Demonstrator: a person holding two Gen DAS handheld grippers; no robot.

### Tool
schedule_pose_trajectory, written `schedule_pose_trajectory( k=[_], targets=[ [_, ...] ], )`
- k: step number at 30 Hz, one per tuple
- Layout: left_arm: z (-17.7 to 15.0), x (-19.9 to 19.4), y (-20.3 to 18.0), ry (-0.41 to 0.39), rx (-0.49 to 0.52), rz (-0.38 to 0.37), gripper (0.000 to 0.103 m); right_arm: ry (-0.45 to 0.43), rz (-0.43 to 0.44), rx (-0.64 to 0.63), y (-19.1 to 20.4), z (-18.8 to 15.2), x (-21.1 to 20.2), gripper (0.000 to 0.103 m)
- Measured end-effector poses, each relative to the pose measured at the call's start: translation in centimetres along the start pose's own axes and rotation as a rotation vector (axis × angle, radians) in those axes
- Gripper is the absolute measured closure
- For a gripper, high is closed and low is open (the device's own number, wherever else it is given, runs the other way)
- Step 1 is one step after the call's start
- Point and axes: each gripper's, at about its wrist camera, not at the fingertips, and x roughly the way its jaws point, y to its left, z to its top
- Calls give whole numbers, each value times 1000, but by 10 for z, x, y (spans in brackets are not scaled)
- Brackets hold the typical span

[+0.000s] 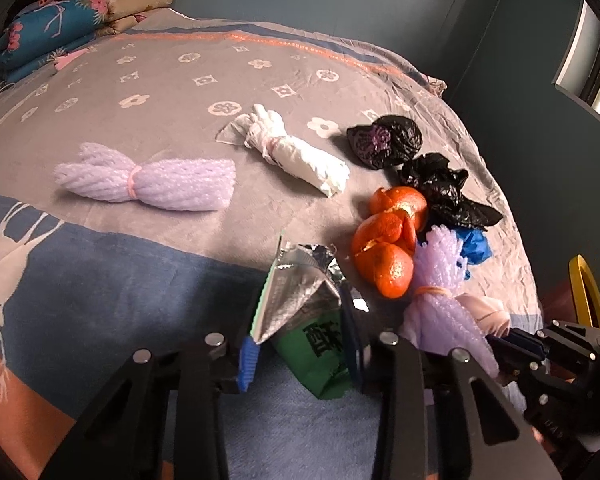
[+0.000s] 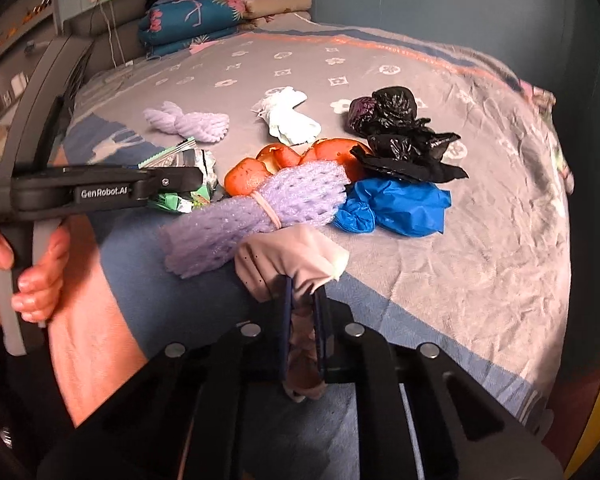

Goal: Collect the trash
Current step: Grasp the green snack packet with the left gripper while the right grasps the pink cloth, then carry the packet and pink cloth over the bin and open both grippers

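Left wrist view first: my left gripper (image 1: 300, 344) sits low over the near edge of the bed (image 1: 172, 92), its jaws spread with the green and silver snack packet (image 1: 300, 312) between them; I cannot tell whether the pads actually press it. From the right wrist view, my right gripper (image 2: 304, 320) is clenched on one pale pinkish cloth wad (image 2: 296, 264), held up just off the bed's near edge, touching the closer foam net.

My count of the trash on the bed:
- Two purple foam fruit nets, each banded at the middle: one (image 1: 148, 180) alone toward the left edge, one (image 2: 260, 216) near the front, leaning against the orange peel.
- One pile of orange peel (image 1: 392, 244), several pieces, at mid-right.
- Two crumpled black plastic bags (image 1: 388, 140), the farther one beside the white bundle, the nearer one (image 1: 448, 192) overlapping the peel.
- One blue plastic glove or bag (image 2: 396, 208), just beside the peel toward the right edge.
- One white tied bundle (image 1: 296, 152) at the middle of the bed.

Folded bedding (image 2: 196, 16) is stacked at the far left corner.
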Motion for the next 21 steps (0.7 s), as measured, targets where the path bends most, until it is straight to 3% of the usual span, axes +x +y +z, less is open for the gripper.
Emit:
schedule_pose_trajectory(
  k=[8, 21],
  targets=[
    [2, -29, 2, -49, -19, 10, 71, -28, 42, 72, -12, 12, -33, 94],
    [-10, -79, -22, -86, 16, 13, 71, -60, 93, 68, -13, 22, -88, 94]
  ],
)
